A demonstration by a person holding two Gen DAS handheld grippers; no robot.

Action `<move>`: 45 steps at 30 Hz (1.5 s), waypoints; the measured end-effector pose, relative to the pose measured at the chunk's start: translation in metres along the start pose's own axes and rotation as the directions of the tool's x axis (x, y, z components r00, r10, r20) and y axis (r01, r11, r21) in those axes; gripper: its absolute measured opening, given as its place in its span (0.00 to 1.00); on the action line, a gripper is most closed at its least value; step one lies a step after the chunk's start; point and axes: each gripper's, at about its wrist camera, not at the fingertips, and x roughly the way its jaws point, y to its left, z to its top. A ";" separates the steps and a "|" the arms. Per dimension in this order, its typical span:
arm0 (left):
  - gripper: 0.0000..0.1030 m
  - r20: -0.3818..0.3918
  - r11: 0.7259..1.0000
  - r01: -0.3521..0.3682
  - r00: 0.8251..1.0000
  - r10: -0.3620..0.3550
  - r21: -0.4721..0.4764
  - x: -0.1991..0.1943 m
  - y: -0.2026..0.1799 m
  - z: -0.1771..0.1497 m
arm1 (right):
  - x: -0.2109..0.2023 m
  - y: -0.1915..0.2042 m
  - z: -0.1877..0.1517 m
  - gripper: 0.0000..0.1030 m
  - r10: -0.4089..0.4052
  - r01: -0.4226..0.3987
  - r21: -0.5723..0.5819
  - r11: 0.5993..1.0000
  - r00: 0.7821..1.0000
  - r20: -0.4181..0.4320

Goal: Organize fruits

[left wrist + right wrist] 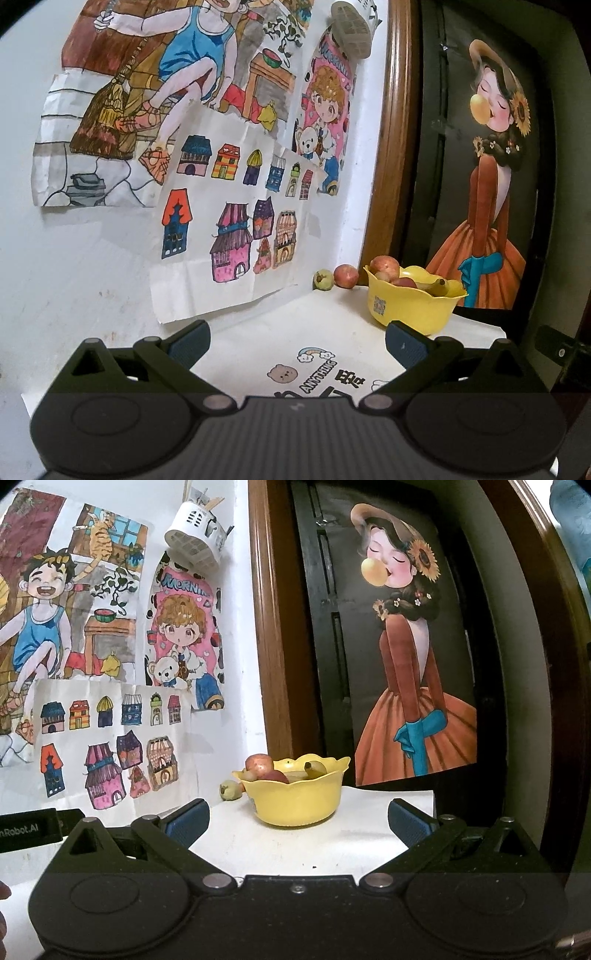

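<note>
Fruit gathered in and beside a yellow bowl, both tongs idle.

A yellow scalloped plastic bowl [295, 797] sits on the white worktop [288, 845] near its back edge, holding red apples [260, 763], a banana [437, 287] and other yellow fruit. Just left of the bowl, against the wall, a loose red apple [346, 276] lies beside a small green guava-like fruit [323, 279]. The left tongs [297, 341] and the right tongs [298, 818] both hover in front of the bowl, well apart from it, blue pads spread wide and gripping nothing.
</note>
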 end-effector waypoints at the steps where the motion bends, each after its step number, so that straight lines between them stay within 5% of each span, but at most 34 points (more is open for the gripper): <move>1: 1.00 -0.001 1.000 0.001 1.000 -0.001 0.000 0.000 0.000 0.000 | 0.001 0.000 -0.001 0.99 0.000 0.000 0.000 1.000 1.000 -0.004; 45: 1.00 -0.026 1.000 0.001 1.000 0.000 0.018 0.003 -0.001 -0.007 | 0.009 -0.001 -0.009 0.99 0.004 -0.004 -0.001 1.000 0.999 -0.053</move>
